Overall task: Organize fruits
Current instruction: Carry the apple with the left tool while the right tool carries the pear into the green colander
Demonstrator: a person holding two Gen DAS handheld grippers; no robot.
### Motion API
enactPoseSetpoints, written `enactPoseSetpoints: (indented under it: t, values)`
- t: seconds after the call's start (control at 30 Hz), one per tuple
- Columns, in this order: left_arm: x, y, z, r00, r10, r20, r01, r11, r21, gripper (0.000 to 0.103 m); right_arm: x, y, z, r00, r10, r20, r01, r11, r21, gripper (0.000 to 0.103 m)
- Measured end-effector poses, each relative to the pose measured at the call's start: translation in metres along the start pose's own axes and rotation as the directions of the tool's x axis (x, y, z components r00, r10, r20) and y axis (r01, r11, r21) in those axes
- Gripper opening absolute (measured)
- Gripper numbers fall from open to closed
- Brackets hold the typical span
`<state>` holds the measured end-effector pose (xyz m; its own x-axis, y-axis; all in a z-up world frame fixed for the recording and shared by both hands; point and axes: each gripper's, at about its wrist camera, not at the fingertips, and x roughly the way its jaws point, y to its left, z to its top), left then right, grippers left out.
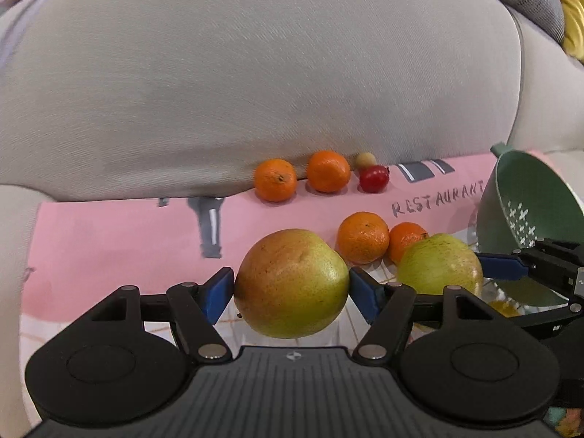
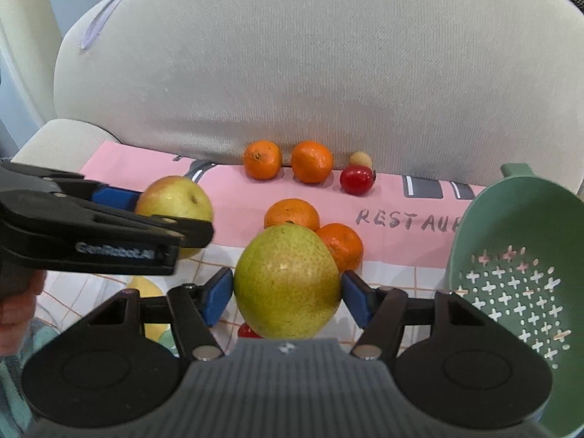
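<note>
left hand-held gripper: pads clamp a pear, lifted
right hand-held gripper: grips green pear
far: oranges, tomato by cushion
right: colander, tilted
underneath: pink mat

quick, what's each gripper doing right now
left gripper: closed on the reddish-green pear, held off the cloth.
right gripper: closed on the green pear, blue fingers pressing both sides.
</note>
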<state>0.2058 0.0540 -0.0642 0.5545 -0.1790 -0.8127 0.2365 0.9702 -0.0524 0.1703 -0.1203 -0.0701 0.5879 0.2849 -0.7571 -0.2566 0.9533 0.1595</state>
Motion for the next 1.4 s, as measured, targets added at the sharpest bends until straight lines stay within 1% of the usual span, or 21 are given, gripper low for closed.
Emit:
enactPoseSetpoints:
  t: [0.1,0.2,0.33,0.53,0.63,0.8,1.0,1.17,1.4]
  values:
    - [-0.021,-0.004,-0.002,1.000,0.006,0.016,-0.006,1.000,-0.026,0.079,-0.017,0.000,-0.002,1.000,0.000,0.028,0.000,1.000,-0.009,0.063]
    - [-0.041,-0.012,-0.003,0.999,-0.005,0.031,0.007,0.999,-0.051,0.079,-0.034,-0.002,-0.006,0.998,0.002,0.055,-0.002,1.000,-0.010,0.063]
    - [-0.064,-0.028,-0.005,0.998,-0.015,0.054,0.018,0.998,-0.055,0.079,-0.059,-0.007,-0.009,0.996,0.001,0.095,0.000,1.000,-0.018,0.063]
    - [-0.086,-0.053,-0.003,0.994,-0.077,0.081,0.083,0.993,-0.080,0.079,-0.094,-0.023,-0.014,0.990,-0.014,0.143,0.016,1.000,-0.012,0.063]
    - [-0.093,-0.067,0.000,0.991,-0.103,0.085,0.110,0.991,-0.074,0.079,-0.106,-0.035,-0.016,0.987,-0.033,0.155,0.035,0.999,-0.006,0.063]
    - [-0.091,-0.092,0.009,0.987,-0.140,0.082,0.144,0.989,-0.045,0.079,-0.122,-0.061,-0.018,0.985,-0.065,0.157,0.066,0.998,-0.003,0.063]
    - [-0.084,-0.129,0.023,0.977,-0.203,0.066,0.202,0.979,0.028,0.079,-0.129,-0.094,-0.016,0.983,-0.114,0.147,0.117,0.993,-0.017,0.063]
    - [-0.068,-0.161,0.034,0.967,-0.252,0.026,0.249,0.965,0.081,0.079,-0.123,-0.118,-0.016,0.985,-0.135,0.108,0.139,0.990,-0.032,0.063]
    - [-0.041,-0.192,0.042,0.964,-0.264,-0.035,0.266,0.954,0.137,0.079,-0.104,-0.143,-0.017,0.988,-0.151,0.026,0.152,0.986,-0.067,0.063]
